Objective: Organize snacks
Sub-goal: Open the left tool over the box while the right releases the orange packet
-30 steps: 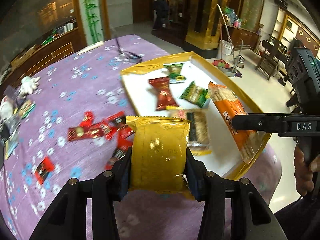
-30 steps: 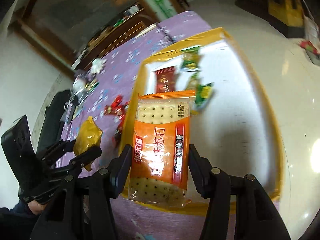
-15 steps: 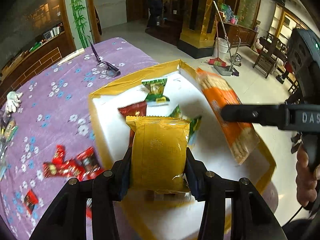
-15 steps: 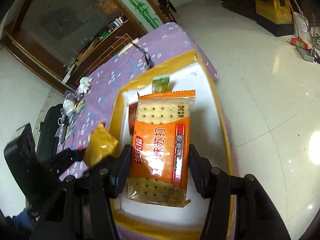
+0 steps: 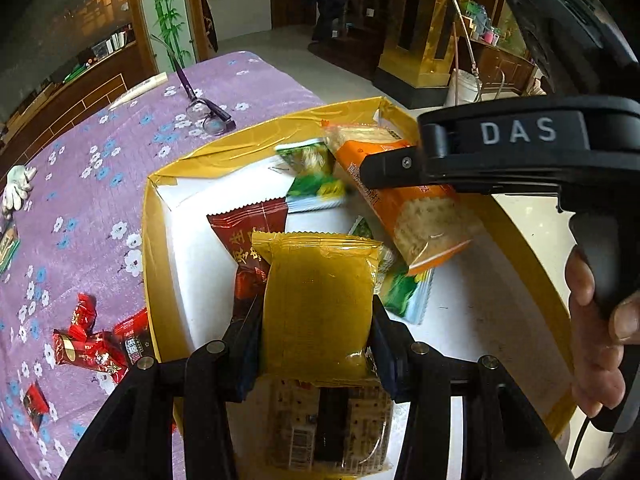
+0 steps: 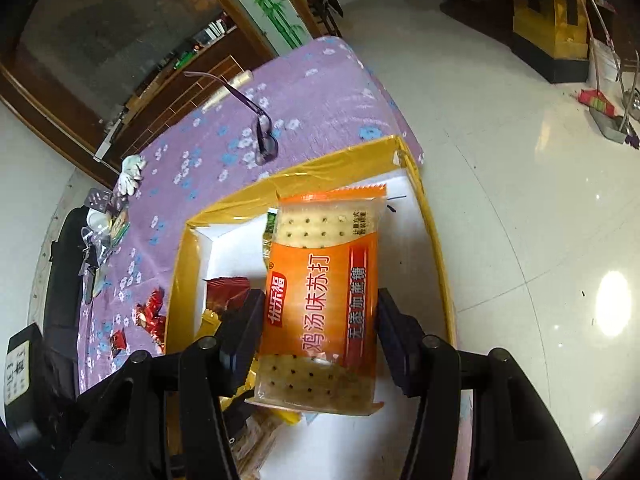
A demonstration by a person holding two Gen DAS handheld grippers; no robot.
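My left claw (image 5: 318, 316) pinched a yellow packet (image 5: 316, 304), my right claw (image 6: 320, 320) an orange cracker pack (image 6: 324, 288), both best lowered gently at the tray's (image 5: 152, 264) six o'clock.

The black left gripper (image 5: 318, 320) angles steeply downward, jaws clamped on a plain yellow foil snack packet (image 5: 316, 308). The black right gripper (image 6: 320, 332), gripped at its handle by a bare hand (image 5: 600, 328), tilts down alongside, jaws pressing an orange cracker packet (image 6: 324, 300).
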